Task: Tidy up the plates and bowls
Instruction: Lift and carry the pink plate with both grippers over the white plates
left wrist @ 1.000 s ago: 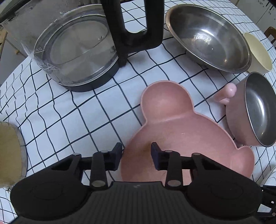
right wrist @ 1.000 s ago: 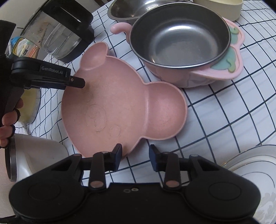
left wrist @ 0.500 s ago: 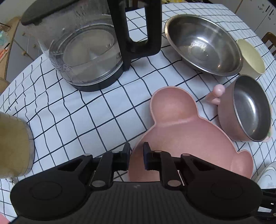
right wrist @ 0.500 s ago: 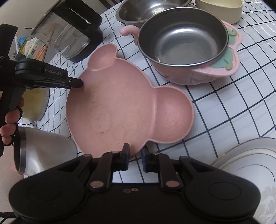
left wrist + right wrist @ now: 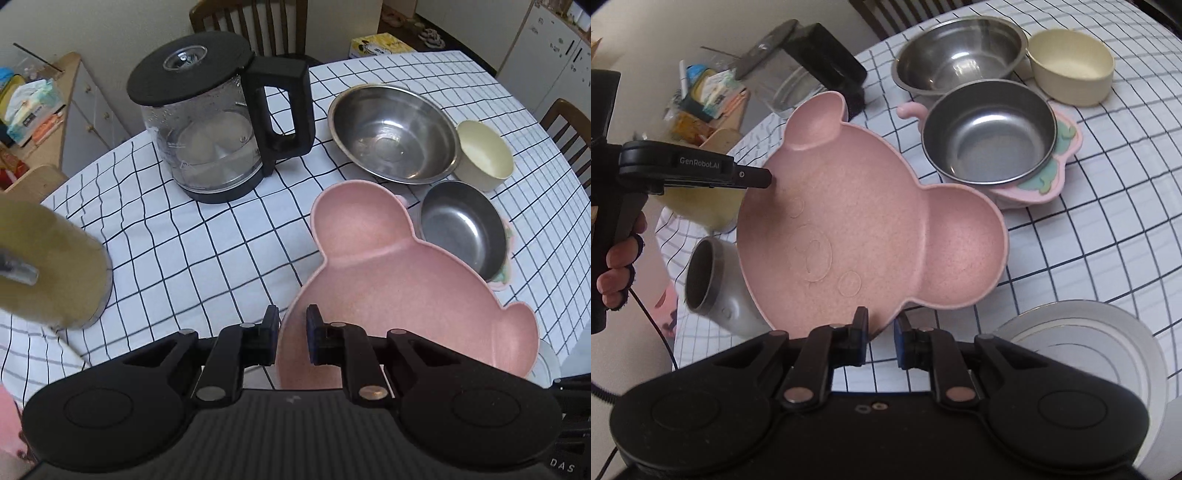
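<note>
A pink bear-shaped divided plate (image 5: 406,288) (image 5: 857,221) hangs tilted above the checked tablecloth, held from two sides. My left gripper (image 5: 291,321) is shut on its rim, one pad inside and one outside. In the right wrist view the left gripper (image 5: 757,177) bites the plate's left edge, with a hand on its handle. My right gripper (image 5: 881,325) is shut on the near rim. Behind the plate stand a small steel bowl with pink handles (image 5: 990,140) (image 5: 461,229), a large steel bowl (image 5: 391,133) (image 5: 960,55) and a cream bowl (image 5: 484,155) (image 5: 1071,66).
A glass kettle with a black handle (image 5: 218,129) stands at the back left. A yellowish canister (image 5: 48,266) is close on the left, and a steel cup (image 5: 716,291) lies under the plate's left side. A white plate (image 5: 1089,343) sits at the near right. Chairs ring the table.
Both grippers have gone from open around the pink plate's rim to shut on it. The plate has risen off the table with them, and more of the room shows.
</note>
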A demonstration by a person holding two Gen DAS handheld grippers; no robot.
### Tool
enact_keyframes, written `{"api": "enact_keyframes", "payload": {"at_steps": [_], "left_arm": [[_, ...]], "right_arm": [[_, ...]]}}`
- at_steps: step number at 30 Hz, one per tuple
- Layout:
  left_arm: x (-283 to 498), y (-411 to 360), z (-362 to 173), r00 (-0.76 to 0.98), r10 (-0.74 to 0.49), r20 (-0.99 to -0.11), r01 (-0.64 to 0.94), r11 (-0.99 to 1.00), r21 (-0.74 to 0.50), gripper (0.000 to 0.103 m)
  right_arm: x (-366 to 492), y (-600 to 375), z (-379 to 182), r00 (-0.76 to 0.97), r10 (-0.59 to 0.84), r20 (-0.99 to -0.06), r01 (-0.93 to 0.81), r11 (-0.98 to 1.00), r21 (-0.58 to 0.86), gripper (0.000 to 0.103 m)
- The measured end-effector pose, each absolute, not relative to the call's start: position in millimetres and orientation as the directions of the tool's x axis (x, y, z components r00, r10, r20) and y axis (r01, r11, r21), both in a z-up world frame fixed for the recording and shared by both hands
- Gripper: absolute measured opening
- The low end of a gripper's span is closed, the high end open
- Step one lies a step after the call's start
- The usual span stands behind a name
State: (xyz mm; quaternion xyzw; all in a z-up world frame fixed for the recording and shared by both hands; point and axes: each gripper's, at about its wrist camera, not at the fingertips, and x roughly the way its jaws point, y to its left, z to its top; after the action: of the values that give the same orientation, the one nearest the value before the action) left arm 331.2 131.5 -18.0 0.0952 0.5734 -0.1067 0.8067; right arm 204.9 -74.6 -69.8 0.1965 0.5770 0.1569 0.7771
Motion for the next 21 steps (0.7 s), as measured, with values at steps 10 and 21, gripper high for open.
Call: {"api": "enact_keyframes", "payload": {"at_steps": [10,21], "left_arm": [[265,103,13,0.383,-0.043,-0.923,0.170,0.985,0.024,0.015],[185,49,8,0.428,-0.059,-0.902,0.019,0.998,-0.057,0.015]], "right_arm": [[184,-120,-42,0.266,0.506,-0.821,-0.200,0.862,0.466,0.015],[174,-190,-33,0.225,0.490,-0.842,-0.357,0.846,0.397,0.014]]}}
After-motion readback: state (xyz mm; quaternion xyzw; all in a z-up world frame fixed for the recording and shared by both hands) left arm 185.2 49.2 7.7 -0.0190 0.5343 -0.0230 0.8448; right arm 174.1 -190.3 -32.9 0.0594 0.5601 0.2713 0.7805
